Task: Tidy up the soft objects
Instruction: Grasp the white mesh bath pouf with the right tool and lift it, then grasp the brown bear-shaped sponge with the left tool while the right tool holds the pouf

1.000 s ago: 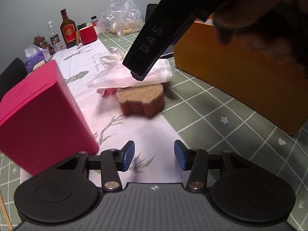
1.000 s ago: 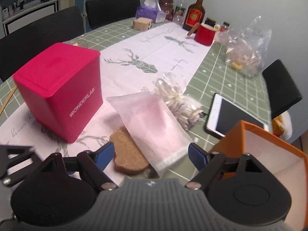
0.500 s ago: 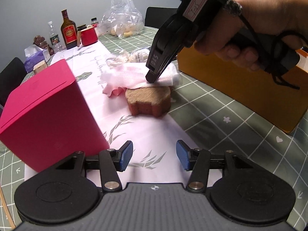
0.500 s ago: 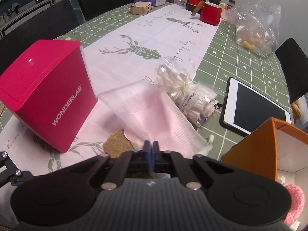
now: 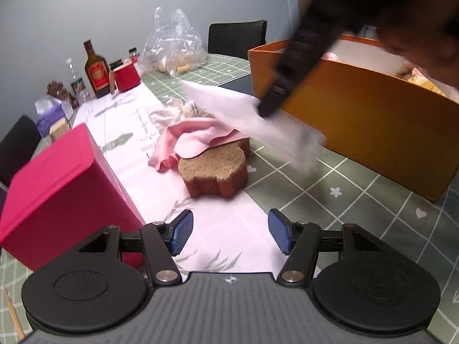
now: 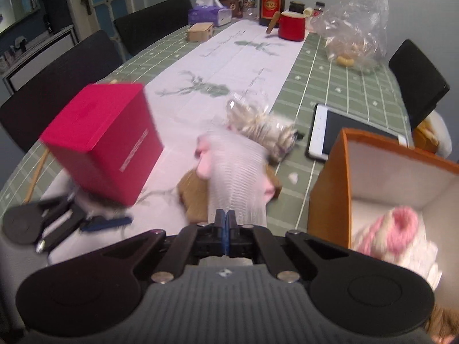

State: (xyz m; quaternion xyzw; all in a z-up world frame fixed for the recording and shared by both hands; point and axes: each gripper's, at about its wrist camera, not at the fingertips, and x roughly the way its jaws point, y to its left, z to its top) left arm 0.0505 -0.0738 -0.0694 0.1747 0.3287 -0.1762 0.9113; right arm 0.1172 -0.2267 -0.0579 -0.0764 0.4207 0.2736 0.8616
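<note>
**On the green grid tablecloth: one mesh bag lifted, one box part filled**

On the table (image 6: 315,66), covered by a green checked cloth with one white deer-print runner (image 6: 229,66) down its middle, stand two boxes. One is the open orange box (image 5: 373,120); it holds a pink-and-white knitted piece (image 6: 398,232), and more soft things lie deeper in, too blurred to name. The other is a closed magenta box (image 5: 63,189), standing on the runner.

One white mesh bag (image 6: 235,177) hangs clear of the table, pinched at its near end by the right gripper (image 6: 225,229), whose blue pads are pressed together on the mesh. Its long axis runs away from that gripper, slanting down toward the table, with the far end over the sponge. In the left wrist view the bag (image 5: 252,120) stretches just in front of the orange box's near wall.

Below it lies one brown fibre sponge (image 5: 215,172), flat on the edge of the runner, with one pink cloth (image 5: 189,140) draped partly over its far side. Behind them sits one clear packet of pale strands (image 6: 261,126), and one white tablet (image 6: 338,132) lies flat beside the orange box.

The left gripper (image 5: 229,232) hovers low over the runner, pads spread and just now widening, with nothing between them.
</note>
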